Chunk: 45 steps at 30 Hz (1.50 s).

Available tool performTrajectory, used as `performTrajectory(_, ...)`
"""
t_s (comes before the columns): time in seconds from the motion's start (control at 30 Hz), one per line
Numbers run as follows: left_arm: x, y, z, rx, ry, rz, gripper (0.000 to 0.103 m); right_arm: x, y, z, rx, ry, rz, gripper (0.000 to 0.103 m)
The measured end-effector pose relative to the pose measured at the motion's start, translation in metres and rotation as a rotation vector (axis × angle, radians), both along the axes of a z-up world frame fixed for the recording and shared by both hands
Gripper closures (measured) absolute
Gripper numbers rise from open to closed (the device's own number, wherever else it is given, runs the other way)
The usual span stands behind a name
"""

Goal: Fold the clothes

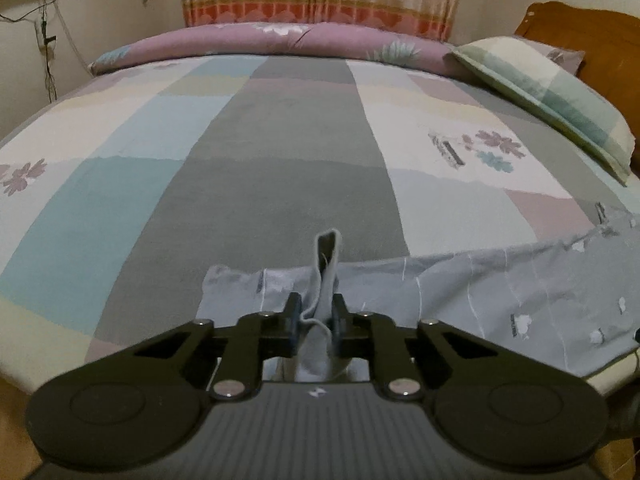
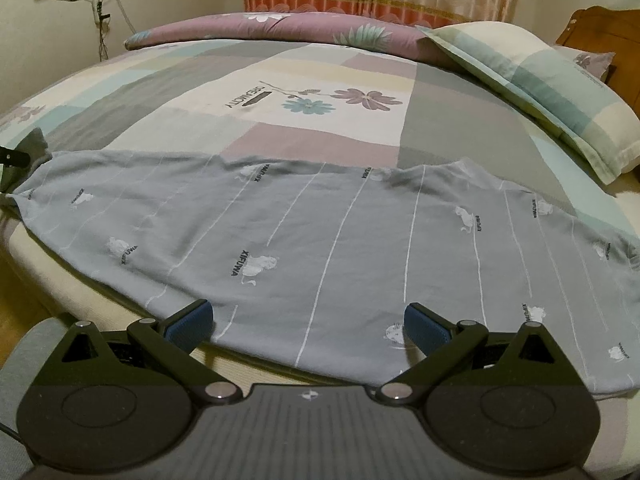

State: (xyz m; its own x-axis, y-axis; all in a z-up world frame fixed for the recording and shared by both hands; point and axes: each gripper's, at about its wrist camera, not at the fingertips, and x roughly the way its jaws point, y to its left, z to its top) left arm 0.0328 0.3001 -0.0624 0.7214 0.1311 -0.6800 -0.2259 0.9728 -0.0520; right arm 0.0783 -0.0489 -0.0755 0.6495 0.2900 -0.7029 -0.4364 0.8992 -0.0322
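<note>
We've got the gray striped garment spread flat along the near edge of the bed, w/ the left gripper pinching its left end. Right gripper hangs wide open, empty, over the near hem. Checked pillow sits far right.

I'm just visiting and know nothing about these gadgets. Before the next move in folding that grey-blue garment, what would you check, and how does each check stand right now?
1. Left gripper shut on the garment: ok.
2. Right gripper holding cloth: not ok, jaws open above the near hem.
3. Garment lying flat on the bed: mostly ok, slight ripples.
4. Bedspread beyond the garment free for folding: ok.
5. Pillow away from the garment: ok.
6. Garment's right end fully on the bed: cannot tell.
</note>
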Motion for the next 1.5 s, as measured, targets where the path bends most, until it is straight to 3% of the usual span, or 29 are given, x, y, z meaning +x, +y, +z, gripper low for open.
performTrajectory(0.23,-0.013,0.014,0.033,-0.019,-0.158,0.047,0.092,-0.001,0.001,0.001,-0.010,-0.007,-0.001,0.000)
performTrajectory(0.3,-0.016,0.021,0.036,-0.056,-0.176,0.051,0.092,-0.001,0.002,0.001,-0.010,-0.005,0.000,0.000)
performTrajectory(0.57,-0.026,0.059,-0.001,-0.206,-0.133,0.190,0.092,-0.001,0.001,0.003,-0.021,-0.020,0.001,0.000)
performTrajectory(0.7,-0.022,0.064,-0.017,-0.230,-0.087,0.191,0.092,0.002,0.003,0.003,-0.015,-0.010,-0.003,0.000)
performTrajectory(0.9,-0.017,0.069,-0.012,-0.293,-0.111,0.163,0.088,0.003,0.008,0.006,0.005,-0.023,0.019,0.000)
performTrajectory(1.0,-0.013,0.077,-0.019,-0.275,-0.055,0.221,0.086,0.004,0.010,0.006,0.004,-0.019,0.021,0.000)
performTrajectory(1.13,-0.028,0.089,-0.010,-0.257,-0.096,0.274,0.082,0.004,0.011,0.007,0.004,-0.021,0.029,0.000)
performTrajectory(1.27,-0.036,0.077,0.002,-0.206,-0.106,0.237,0.063,0.004,0.014,0.008,0.017,-0.030,0.057,0.000)
performTrajectory(1.33,-0.034,0.059,0.005,-0.178,-0.105,0.172,0.058,0.003,0.018,0.010,0.026,-0.039,0.091,0.006)
performTrajectory(1.47,-0.024,0.012,0.003,-0.066,-0.083,0.020,0.035,-0.002,0.034,0.016,0.011,-0.054,0.210,0.032)
performTrajectory(1.5,-0.020,0.001,0.001,-0.030,-0.073,-0.012,0.033,-0.003,0.038,0.018,0.005,-0.057,0.240,0.035)
